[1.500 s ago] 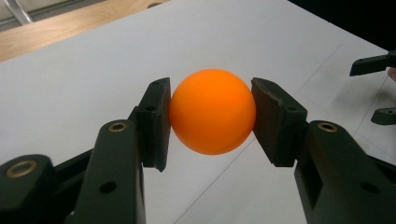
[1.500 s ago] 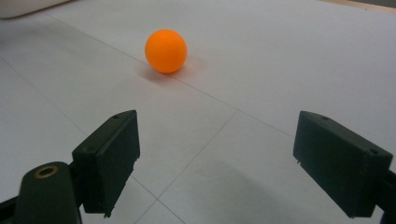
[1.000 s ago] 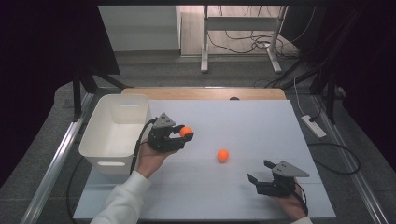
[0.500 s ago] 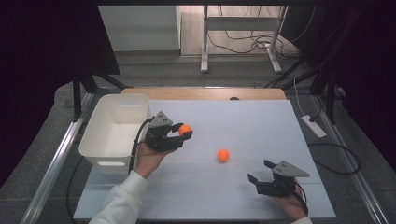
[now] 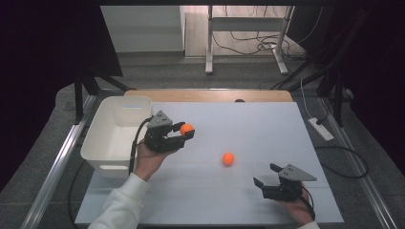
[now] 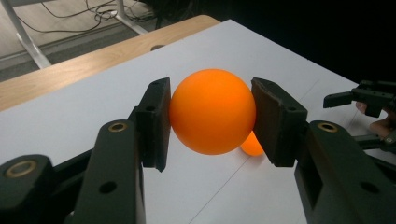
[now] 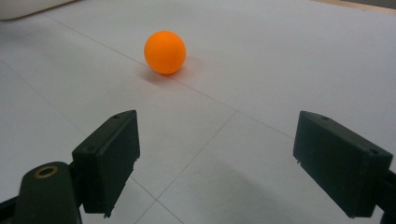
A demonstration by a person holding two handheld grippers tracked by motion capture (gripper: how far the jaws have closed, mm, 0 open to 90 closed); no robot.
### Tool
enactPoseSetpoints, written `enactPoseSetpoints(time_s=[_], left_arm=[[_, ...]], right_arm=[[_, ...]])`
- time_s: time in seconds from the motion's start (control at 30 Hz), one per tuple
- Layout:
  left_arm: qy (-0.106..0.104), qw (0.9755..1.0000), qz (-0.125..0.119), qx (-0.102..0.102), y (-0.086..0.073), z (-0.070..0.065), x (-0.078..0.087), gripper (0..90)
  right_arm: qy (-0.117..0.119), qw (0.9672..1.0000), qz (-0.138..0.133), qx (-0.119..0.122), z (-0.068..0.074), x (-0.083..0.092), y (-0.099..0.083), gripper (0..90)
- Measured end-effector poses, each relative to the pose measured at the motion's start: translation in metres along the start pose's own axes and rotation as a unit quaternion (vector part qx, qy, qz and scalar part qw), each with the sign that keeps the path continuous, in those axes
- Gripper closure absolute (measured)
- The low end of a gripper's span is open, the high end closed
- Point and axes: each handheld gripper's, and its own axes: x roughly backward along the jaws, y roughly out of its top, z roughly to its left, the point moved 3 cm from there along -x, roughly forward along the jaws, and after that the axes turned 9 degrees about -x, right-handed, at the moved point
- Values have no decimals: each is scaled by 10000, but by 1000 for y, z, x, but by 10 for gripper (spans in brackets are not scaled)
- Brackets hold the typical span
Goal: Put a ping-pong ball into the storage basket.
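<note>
- Nearest us, we note the right gripper (image 5: 268, 177) low at the table's (image 5: 248, 119) near right corner, close to the front edge; its jaws stand wide apart with nothing between them, the hand (image 5: 297, 208) gripping from below the frame.
- In the right gripper view we see bare white surface between the two black pads (image 7: 112, 149), and the loose orange ball (image 7: 165, 52) lying ahead of them, well apart.
- In the high view that loose orange ball (image 5: 228, 159) sits near the table's middle, open surface on all sides of it.
- Further out and left, the left gripper (image 5: 184, 132) is held above the table, forearm and white sleeve (image 5: 122, 205) rising from the bottom edge, the gripper pointing right.
- Its jaws are clamped on a second orange ball (image 6: 212, 111), both pads pressing its sides; we see this held ball (image 5: 186, 129) clear of the surface.
- The white bin (image 5: 102, 138) stands just beside that hand, at the table's left edge.
- Beyond, a wooden strip (image 5: 210, 95) runs along the far edge; the far half of the table lies open.
</note>
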Motion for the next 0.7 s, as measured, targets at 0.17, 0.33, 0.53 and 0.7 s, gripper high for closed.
enactPoseSetpoints(time_s=[0.17,0.33,0.53,0.7], left_arm=[[44,10000,-65,-12,3,1,3,509],[14,9999,-120,11,8,2,4,508],[19,9999,-145,-42,13,2,5,508],[91,9997,-220,-31,18,3,8,508]], right_arm=[[3,10000,5,9,0,0,0,148],[9,10000,-13,14,0,0,0,148],[0,10000,-9,4,0,0,0,148],[5,10000,-8,18,0,1,0,148]])
